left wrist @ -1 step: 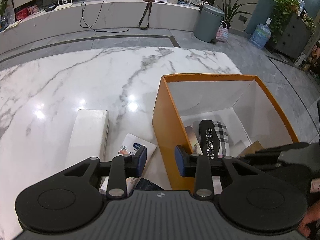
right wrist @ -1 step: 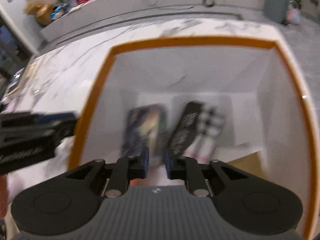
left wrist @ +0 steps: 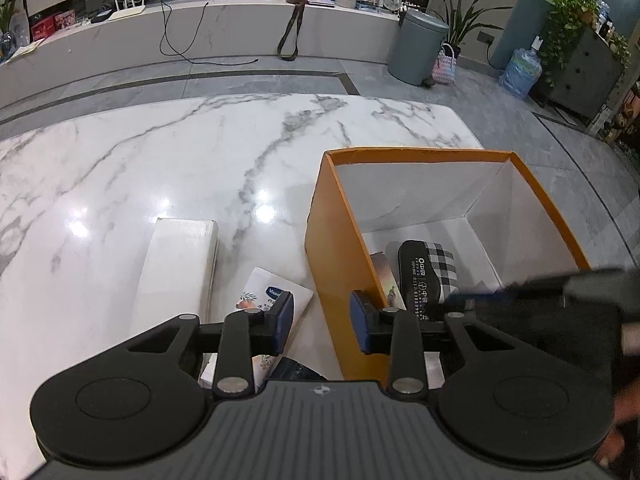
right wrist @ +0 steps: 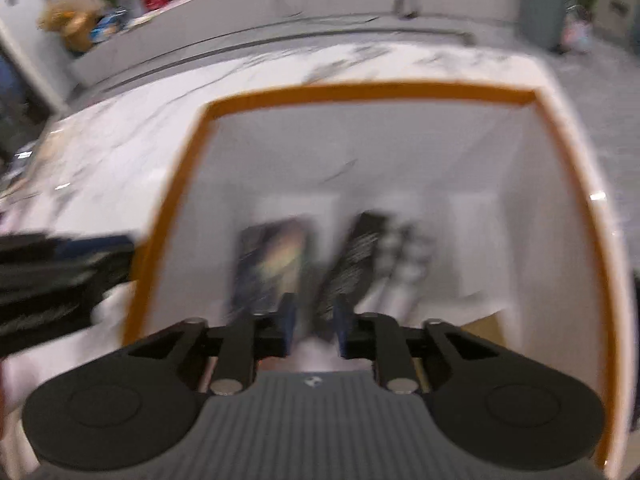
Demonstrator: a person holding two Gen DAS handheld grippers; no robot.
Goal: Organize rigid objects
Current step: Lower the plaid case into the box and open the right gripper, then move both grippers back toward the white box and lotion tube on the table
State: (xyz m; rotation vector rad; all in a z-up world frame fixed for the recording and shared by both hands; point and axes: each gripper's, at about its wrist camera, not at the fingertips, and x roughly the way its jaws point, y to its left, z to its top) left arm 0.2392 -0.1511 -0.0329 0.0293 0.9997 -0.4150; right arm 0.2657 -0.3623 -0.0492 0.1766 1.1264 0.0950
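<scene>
Nothing has moved since the earlier frame. The left gripper (left wrist: 321,320) hangs with fingers wide, straddling the orange box's (left wrist: 334,292) near wall. The right gripper (right wrist: 311,325) is over the box, fingers narrow and empty. A black case (left wrist: 416,276) lies inside; a white box (left wrist: 178,268) and packet (left wrist: 272,292) rest on the surface (left wrist: 160,168).

The white marble counter (left wrist: 168,160) is veined grey. The open cardboard box (left wrist: 340,248) is orange outside, white inside. In it lies a black case (left wrist: 416,276) with white lettering beside black-and-white checked fabric (left wrist: 444,268). The tool pads (left wrist: 286,316) are blue.
</scene>
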